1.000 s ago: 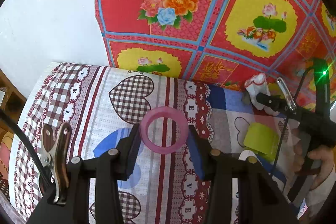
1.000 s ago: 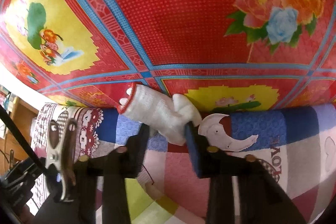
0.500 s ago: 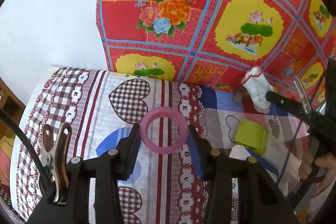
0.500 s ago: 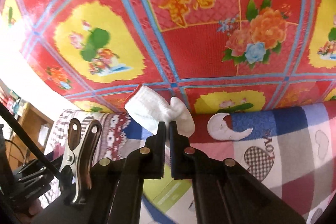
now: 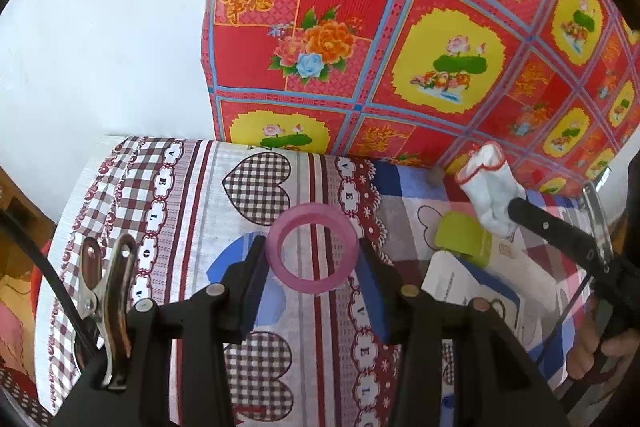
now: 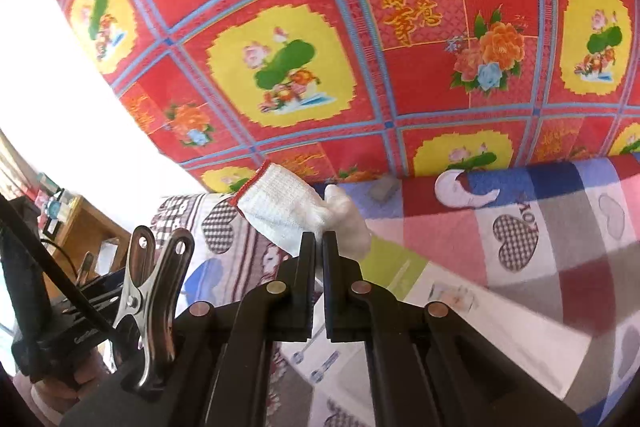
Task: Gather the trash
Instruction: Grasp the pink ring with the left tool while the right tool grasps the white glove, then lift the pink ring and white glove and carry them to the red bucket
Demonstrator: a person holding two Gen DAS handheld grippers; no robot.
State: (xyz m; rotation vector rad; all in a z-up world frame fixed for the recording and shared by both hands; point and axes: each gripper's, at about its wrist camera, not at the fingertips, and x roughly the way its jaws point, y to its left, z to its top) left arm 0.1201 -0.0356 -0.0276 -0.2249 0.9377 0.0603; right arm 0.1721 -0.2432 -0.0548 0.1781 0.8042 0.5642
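White knit glove (image 6: 288, 213) hangs pinched in the downward-tilted right tool (image 6: 319, 241).

White wall (image 5: 100, 39) — red floral cloth (image 5: 400, 27) — patterned bedsheet (image 5: 180, 195).

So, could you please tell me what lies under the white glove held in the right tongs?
Beneath the white glove in the right tongs lie a yellow-green item and the patterned bedsheet. The tongs cover what is directly below.

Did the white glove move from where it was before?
Yes. The white glove, pinched in the right gripper, rose off the bedspread, away from its moon print.
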